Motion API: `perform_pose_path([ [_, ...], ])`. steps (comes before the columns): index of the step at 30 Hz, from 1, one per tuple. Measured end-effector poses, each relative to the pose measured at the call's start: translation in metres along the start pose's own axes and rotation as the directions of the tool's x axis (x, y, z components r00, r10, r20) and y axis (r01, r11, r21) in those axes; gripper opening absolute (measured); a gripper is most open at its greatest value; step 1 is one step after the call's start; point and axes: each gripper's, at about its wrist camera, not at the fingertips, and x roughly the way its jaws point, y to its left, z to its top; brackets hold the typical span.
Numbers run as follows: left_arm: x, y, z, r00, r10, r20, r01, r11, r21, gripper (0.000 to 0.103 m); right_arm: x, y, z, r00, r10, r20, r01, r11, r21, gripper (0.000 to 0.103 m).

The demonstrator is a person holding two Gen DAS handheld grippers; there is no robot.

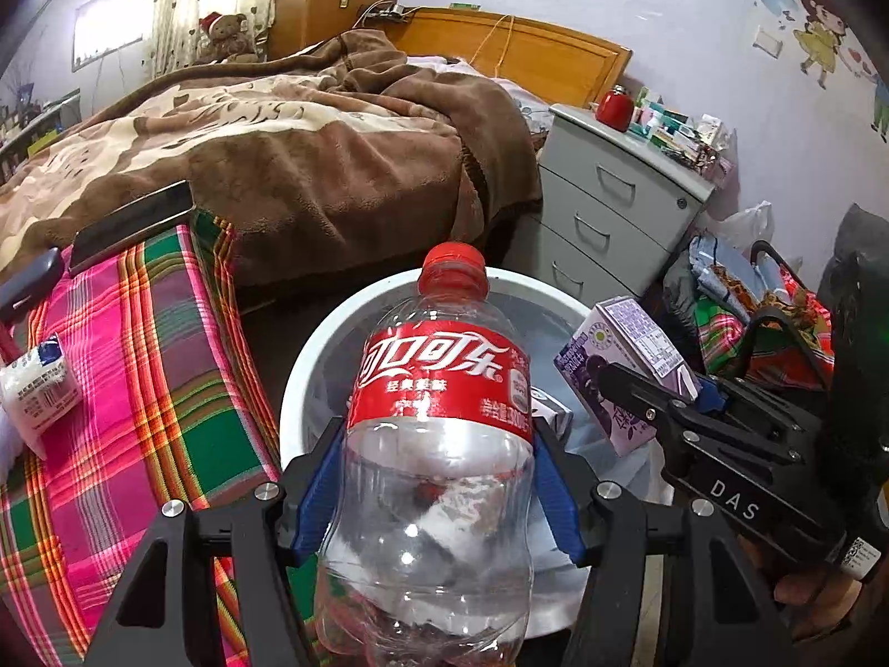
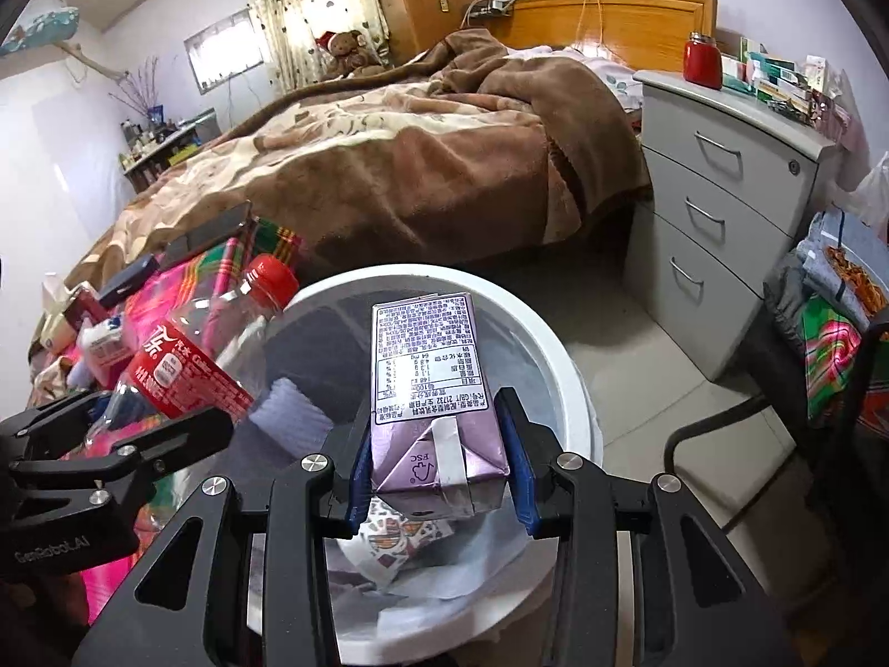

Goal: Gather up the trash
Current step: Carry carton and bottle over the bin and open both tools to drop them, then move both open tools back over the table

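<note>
While both items hang over the white bin (image 2: 555,344), the left claw (image 1: 439,478) is clamped on the empty cola bottle (image 1: 439,444) just below its red label, and the right claw (image 2: 439,461) is clamped on the purple drink carton (image 2: 433,389) at its folded end, blue pads (image 2: 358,478) pressed to both side faces. Bottle is at the bin's left rim, cap pointing away from the camera; carton sits nearer the middle of the opening. Handling, my read: the bottle looks empty, so very light, thin-walled and springy; it will dent under squeeze and its smooth plastic could slip, so the waist below the label is a sensible hold. Carton is light too, stiffer on its flat faces, crushable at the folded corners; gripping across the flat sides is right. Neither is fragile, so a drop into the bin is low risk. Already in the bin: a patterned paper cup (image 2: 389,539) and crumpled white paper or liner. More clutter sits on the plaid cloth (image 1: 166,361) to the left, including a small white packet (image 1: 39,383). Hard to tell: bin depth, since the claws block the near rim; whether the carton holds liquid; what the small dark residue inside the bottle is.
</note>
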Motion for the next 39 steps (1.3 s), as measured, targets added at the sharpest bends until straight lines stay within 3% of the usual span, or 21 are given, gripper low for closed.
perform_pose_path([
  [2,0.002,0.001,0.001,1.0,-0.009,0.0,0.009,1.0,-0.002,0.064,0.001,0.0,-0.001,1.0,-0.003,-0.002,0.003,1.0,-0.004,0.044],
  [4,0.002,0.002,0.001,1.0,-0.017,0.004,0.017,1.0,0.002,0.068,0.002,-0.001,-0.001,1.0,-0.001,-0.003,0.001,1.0,-0.002,0.062],
  [5,0.002,0.003,0.001,1.0,-0.019,0.005,0.019,1.0,0.001,0.069,0.001,-0.001,-0.002,1.0,0.002,-0.003,-0.002,1.0,0.0,0.063],
  [22,-0.027,0.016,-0.008,0.999,0.0,0.05,0.002,0.999,-0.038,0.071,-0.013,0.009,-0.001,0.999,0.005,0.036,-0.006,1.0,0.021,0.063],
  [39,-0.081,0.054,-0.032,0.987,0.104,0.122,-0.093,0.991,-0.091,0.071,-0.024,0.051,-0.003,0.996,0.054,0.076,-0.051,0.998,-0.036,0.063],
])
